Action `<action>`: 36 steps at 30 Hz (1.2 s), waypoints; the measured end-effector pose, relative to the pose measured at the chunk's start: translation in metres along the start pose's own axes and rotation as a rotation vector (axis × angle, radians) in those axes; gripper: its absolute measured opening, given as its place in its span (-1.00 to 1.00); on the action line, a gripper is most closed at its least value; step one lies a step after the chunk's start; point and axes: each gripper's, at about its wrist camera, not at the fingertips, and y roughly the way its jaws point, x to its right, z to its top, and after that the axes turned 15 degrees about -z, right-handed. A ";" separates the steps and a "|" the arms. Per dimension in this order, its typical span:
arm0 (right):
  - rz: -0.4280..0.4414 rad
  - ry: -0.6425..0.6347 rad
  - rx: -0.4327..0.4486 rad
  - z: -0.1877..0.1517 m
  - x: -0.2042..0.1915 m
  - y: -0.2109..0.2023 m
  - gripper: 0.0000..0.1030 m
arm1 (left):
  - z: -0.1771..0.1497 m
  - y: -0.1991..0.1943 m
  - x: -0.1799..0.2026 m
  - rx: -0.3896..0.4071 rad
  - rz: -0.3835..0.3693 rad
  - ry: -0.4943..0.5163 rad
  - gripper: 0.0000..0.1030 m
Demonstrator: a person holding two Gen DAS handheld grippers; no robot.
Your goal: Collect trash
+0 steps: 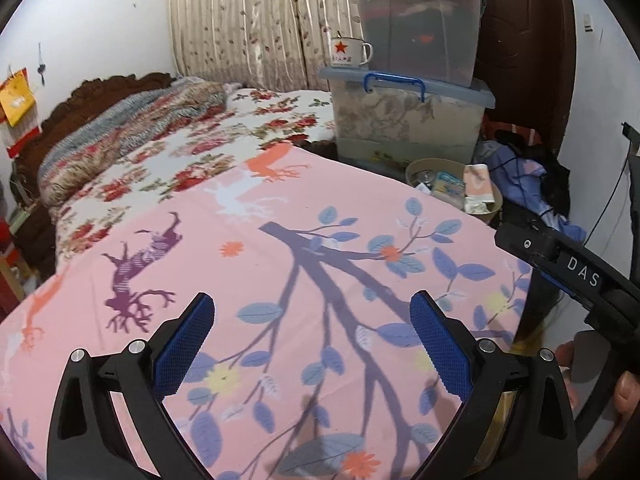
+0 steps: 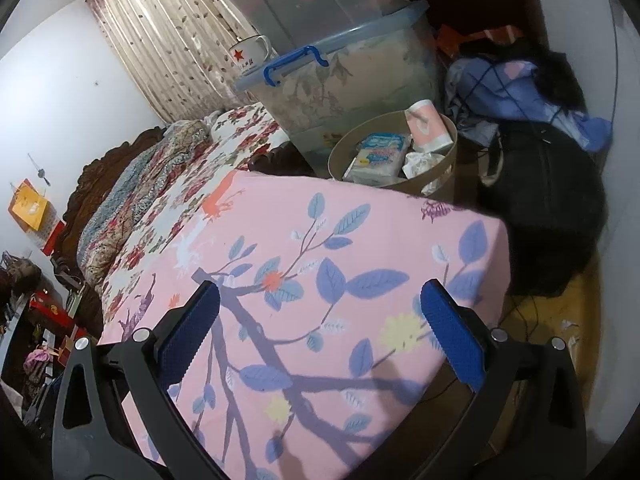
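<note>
A round tan trash bin [image 2: 434,168] stands on the floor past the far edge of the pink-covered surface [image 2: 320,280]. It holds a blue-and-white wrapper pack [image 2: 380,152], crumpled white paper [image 2: 418,160] and a pink-and-white carton [image 2: 426,126]. The bin also shows in the left wrist view [image 1: 494,200]. My left gripper [image 1: 312,344] is open and empty above the pink cover. My right gripper [image 2: 320,332] is open and empty above the cover near its right edge. The right gripper's body [image 1: 576,276] shows at the right of the left wrist view.
Stacked clear storage boxes [image 1: 412,80] with a white star mug [image 1: 350,53] stand behind the bin. A floral bed [image 1: 180,152] lies left. Blue clothes [image 2: 520,88] and a black bag [image 2: 548,208] lie right of the bin. Cables and scraps are on the floor [image 2: 560,320].
</note>
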 end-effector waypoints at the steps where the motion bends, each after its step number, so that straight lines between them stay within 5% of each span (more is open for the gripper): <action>1: -0.005 -0.001 -0.004 -0.002 -0.002 -0.002 0.93 | -0.001 -0.002 0.000 0.002 0.007 0.000 0.83; 36: 0.004 -0.054 -0.084 -0.028 -0.018 0.000 0.93 | -0.005 -0.021 0.001 0.039 0.059 -0.011 0.83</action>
